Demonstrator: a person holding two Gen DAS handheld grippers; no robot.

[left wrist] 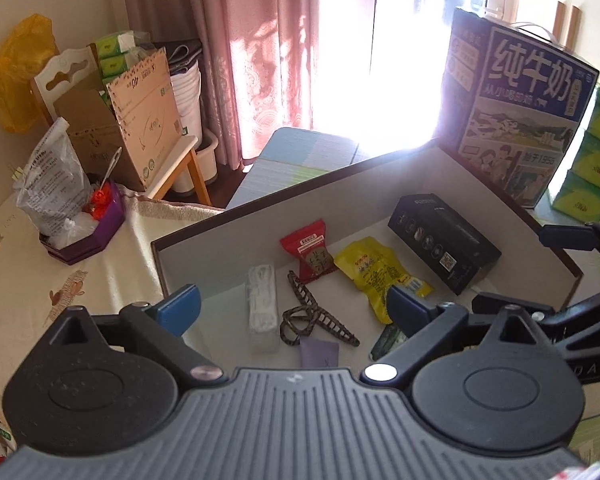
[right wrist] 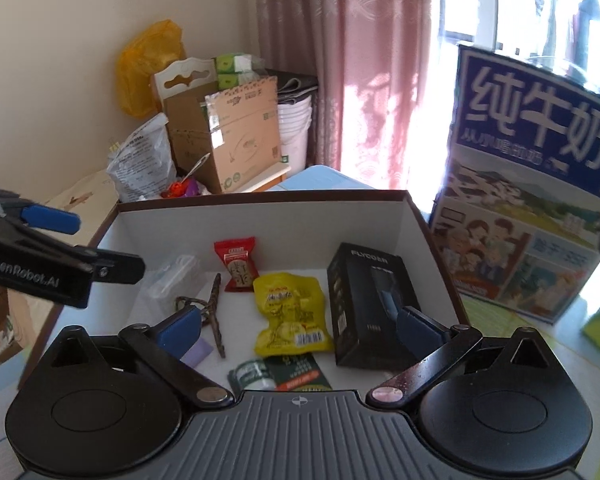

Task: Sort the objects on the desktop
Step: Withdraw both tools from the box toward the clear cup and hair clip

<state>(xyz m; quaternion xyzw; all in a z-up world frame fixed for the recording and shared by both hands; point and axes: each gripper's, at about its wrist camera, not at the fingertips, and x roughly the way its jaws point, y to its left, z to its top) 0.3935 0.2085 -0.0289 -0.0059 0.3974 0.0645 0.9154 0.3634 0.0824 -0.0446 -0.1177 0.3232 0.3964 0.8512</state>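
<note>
Left wrist view: the left claw (left wrist: 294, 312) is seen spread wide and empty above the box (left wrist: 384, 159), the hair clip (left wrist: 314, 314) lying between its fingers. The right claw (right wrist: 298, 326) is likewise held wide, empty, over the yellow packet (right wrist: 290, 314).

The left gripper (left wrist: 294, 308) points forward and downward, with its two blue-tipped fingers (left wrist: 179, 307) spread wide apart and nothing pressed between them. The right gripper (right wrist: 298, 326) has the same pose (also tilted down), its blue fingers (right wrist: 179, 330) standing wide, and they clamp nothing. The two grippers are side by side, near each other: each one shows at the edge of the other's view. No sleeve or arm is visible.
</note>
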